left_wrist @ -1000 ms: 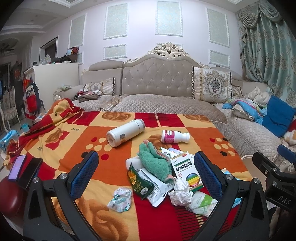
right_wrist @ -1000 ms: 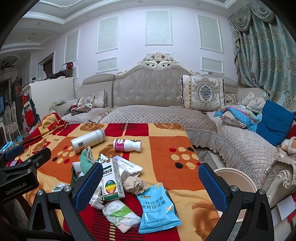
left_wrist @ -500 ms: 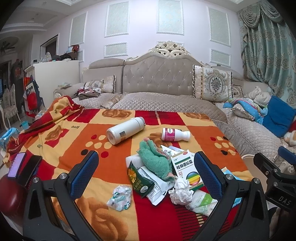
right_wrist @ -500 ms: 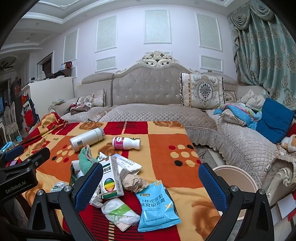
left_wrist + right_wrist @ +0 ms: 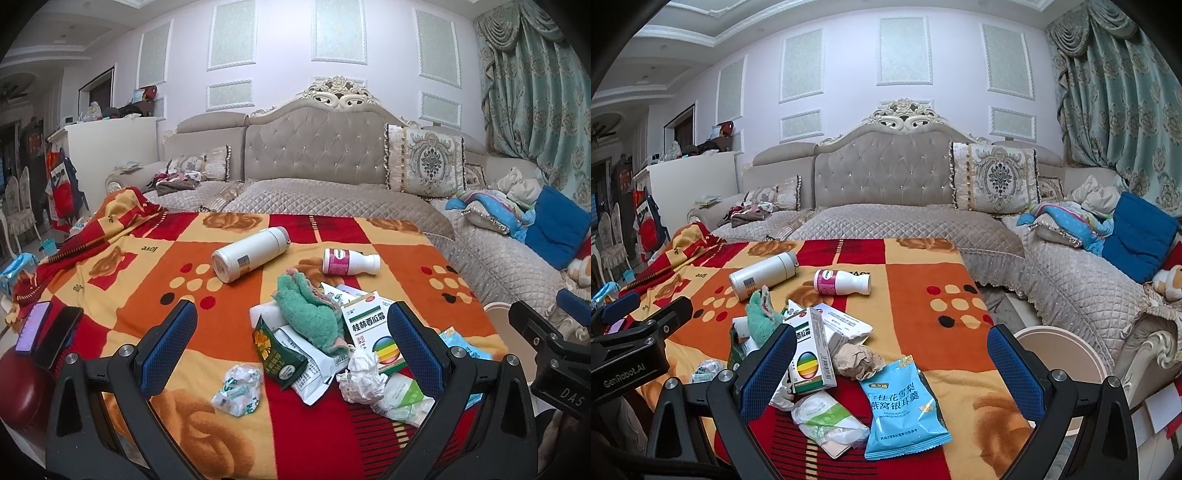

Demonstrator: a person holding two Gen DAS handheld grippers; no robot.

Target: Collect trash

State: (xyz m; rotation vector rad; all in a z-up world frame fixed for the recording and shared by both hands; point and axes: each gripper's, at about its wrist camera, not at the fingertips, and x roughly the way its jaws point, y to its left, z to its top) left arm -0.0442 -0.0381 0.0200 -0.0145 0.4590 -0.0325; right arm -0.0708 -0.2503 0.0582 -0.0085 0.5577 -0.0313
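Right wrist: empty bin, open claw

Both views: even, soft indoor light, moderately bright, slightly cool cast; source not visible. Shadows faint, short, under clutter on red-orange patterned fleece blanket. No harsh glare; mild sheen on white cylindrical plastic bottle. Strong fisheye: pale panelled wall bows, black vignette at corners. Centre sharp; blue-padded fingers w/ slight softness; no motion blur.
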